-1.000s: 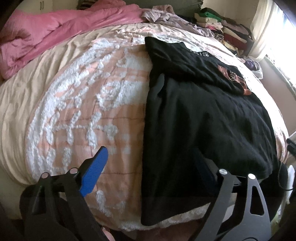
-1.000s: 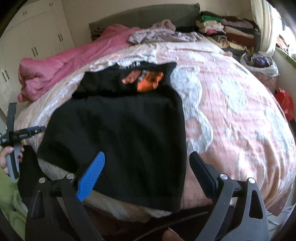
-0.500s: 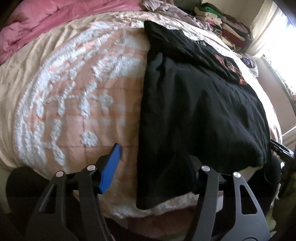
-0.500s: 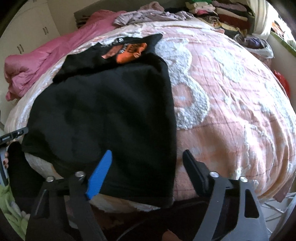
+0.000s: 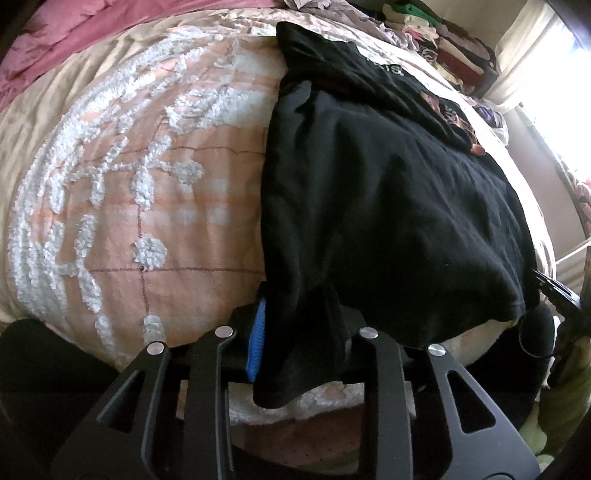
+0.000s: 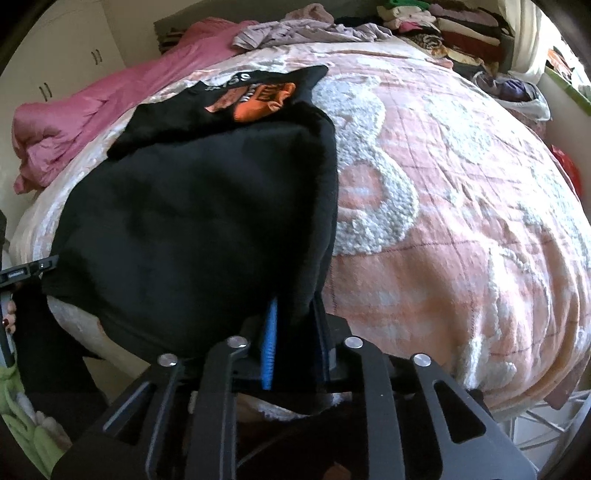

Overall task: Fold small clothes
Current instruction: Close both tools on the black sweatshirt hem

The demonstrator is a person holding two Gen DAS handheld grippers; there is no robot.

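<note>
A black shirt with an orange print lies on the pink and white bedspread, its sides folded in. My left gripper is shut on the shirt's near left hem corner, which bunches between the blue pad and the black finger. In the right wrist view the same shirt shows its orange print at the far end. My right gripper is shut on the near right hem corner at the bed's front edge.
A pink duvet lies at the far left of the bed. Loose lilac clothes and stacks of folded clothes sit at the far end. A bag of clothes is at the right. The other gripper shows at the left edge.
Both grippers have moved forward and down onto the shirt's near hem and closed on its two corners. They were open and empty before.
</note>
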